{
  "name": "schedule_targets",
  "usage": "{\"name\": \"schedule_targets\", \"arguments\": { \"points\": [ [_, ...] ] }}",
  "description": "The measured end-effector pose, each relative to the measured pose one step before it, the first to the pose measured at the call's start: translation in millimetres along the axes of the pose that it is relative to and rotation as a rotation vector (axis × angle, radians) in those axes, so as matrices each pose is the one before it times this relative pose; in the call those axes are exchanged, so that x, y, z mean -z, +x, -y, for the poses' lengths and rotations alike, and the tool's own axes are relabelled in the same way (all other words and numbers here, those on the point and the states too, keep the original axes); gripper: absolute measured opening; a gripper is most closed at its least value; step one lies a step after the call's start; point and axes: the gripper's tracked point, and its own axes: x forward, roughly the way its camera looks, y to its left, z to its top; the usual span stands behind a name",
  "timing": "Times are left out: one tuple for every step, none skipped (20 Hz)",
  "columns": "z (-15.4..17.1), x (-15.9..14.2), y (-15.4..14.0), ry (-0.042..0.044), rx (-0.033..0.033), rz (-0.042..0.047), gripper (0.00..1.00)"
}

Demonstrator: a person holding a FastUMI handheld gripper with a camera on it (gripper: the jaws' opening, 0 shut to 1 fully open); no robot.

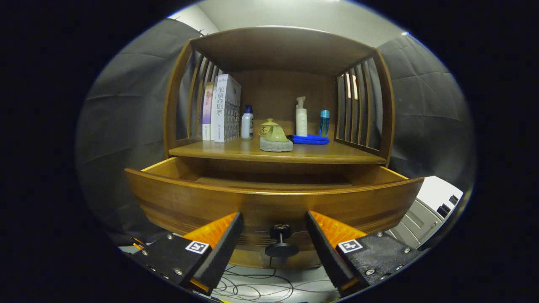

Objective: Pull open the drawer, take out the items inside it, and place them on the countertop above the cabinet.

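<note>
One step looks done: the drawer (pixel 273 198) stands pulled out just beyond the gripper (pixel 273 237), whose fingers are spread, holding nothing, with the knob (pixel 281 244) between them. Its contents are hidden; emptying onto the countertop (pixel 320 155) remains.

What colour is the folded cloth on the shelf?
Blue; the folded cloth shows best in the gripper view, beside the teapot.

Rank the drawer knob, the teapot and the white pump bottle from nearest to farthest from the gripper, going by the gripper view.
With the gripper open:
1. Drawer knob: between the fingers, on the front of the pulled-out drawer.
2. Teapot: beyond the drawer, on its stone base near the countertop's front edge.
3. White pump bottle: farther back on the countertop, behind the blue cloth.
</note>
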Motion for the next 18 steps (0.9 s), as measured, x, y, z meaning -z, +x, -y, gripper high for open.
{"name": "schedule_targets", "arguments": {
  "points": [
    [3.64,1.71,8.01,-0.01437,0.00256,-0.01051,0.95],
    [2.08,-0.64,5.6,-0.00156,-0.00195,0.00269,0.95],
    [-1.34,-3.69,7.97,0.00968,-0.00137,0.01543,0.95],
    [0.42,-2.58,8.4,0.00612,0.00031,-0.00245,0.95],
    [-0.14,-0.75,5.43,0.00296,-0.00042,0.00247,0.95],
    [-0.21,-2.52,7.72,-0.00377,0.00165,-0.00351,0.95],
    [0.41,-1.76,6.29,-0.00224,0.00135,0.00089,0.95],
    [-0.11,-2.23,5.17,-0.00119,0.00091,0.00088,0.95],
    [0.09,-1.29,7.4,0.00127,-0.00014,0.00105,0.95],
    [-0.5,-2.04,6.73,0.00168,-0.00003,0.00221,0.95],
    [-0.1,-1.44,6.04,-0.00113,0.00057,0.00082,0.95],
    [0.29,-2.02,5.72,0.00013,0.0009,0.00055,0.95],
    [-0.09,-1.1,4.9,-0.00058,0.00011,0.00055,0.95],
    [-0.12,-1.3,4.95,-0.00091,-0.00006,0.00024,0.95],
    [0.6,-1.3,4.32,0.00039,0.00042,0.00223,0.95],
    [-0.1,-1.68,4.25,-0.00115,-0.00016,0.00022,0.95],
    [1.3,0.2,2.14,-0.00087,0.00752,-0.00256,0.95],
    [1.57,-0.37,1.6,-0.00084,0.00851,0.00191,0.95]
  ]
}}
